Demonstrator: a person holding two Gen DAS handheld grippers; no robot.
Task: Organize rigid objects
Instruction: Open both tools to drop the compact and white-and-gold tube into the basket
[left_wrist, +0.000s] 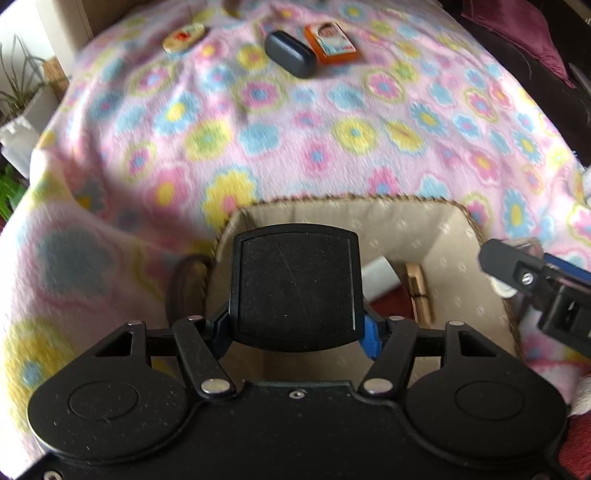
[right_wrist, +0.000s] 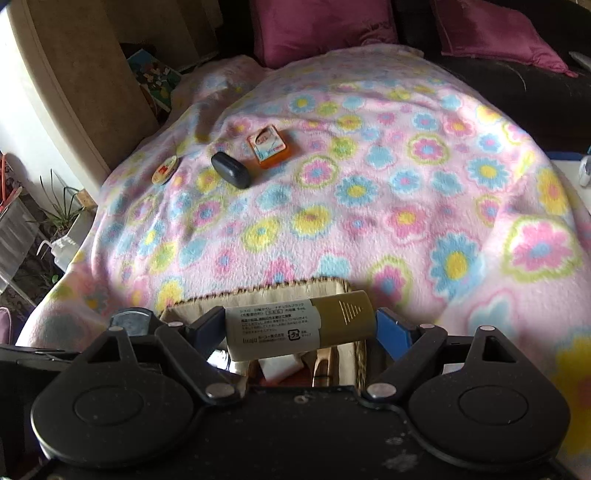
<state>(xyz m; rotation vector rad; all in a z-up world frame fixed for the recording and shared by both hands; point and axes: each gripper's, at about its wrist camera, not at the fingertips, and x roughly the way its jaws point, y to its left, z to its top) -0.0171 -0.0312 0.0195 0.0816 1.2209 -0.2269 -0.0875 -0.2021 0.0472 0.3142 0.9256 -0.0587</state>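
My left gripper (left_wrist: 295, 334) is shut on a flat black rectangular case (left_wrist: 295, 284) and holds it over a woven basket (left_wrist: 332, 201) with beige lining. Down in the basket lie a wooden clothespin (left_wrist: 419, 291), a white piece (left_wrist: 378, 277) and something red. My right gripper (right_wrist: 299, 330) is shut on a gold-and-white tube (right_wrist: 303, 325), crosswise above the basket's rim (right_wrist: 258, 290); in the left wrist view this gripper (left_wrist: 517, 271) comes in over the basket's right side. Far across the blanket lie a dark oval case (left_wrist: 290, 54), an orange box (left_wrist: 331, 42) and a round tin (left_wrist: 183, 37).
A pink flowered blanket (right_wrist: 369, 221) covers the whole surface and hangs off its left edge. Magenta cushions (right_wrist: 325, 29) and a dark sofa (right_wrist: 517, 88) stand behind it. Potted plants (right_wrist: 62, 214) and clutter sit on the floor to the left.
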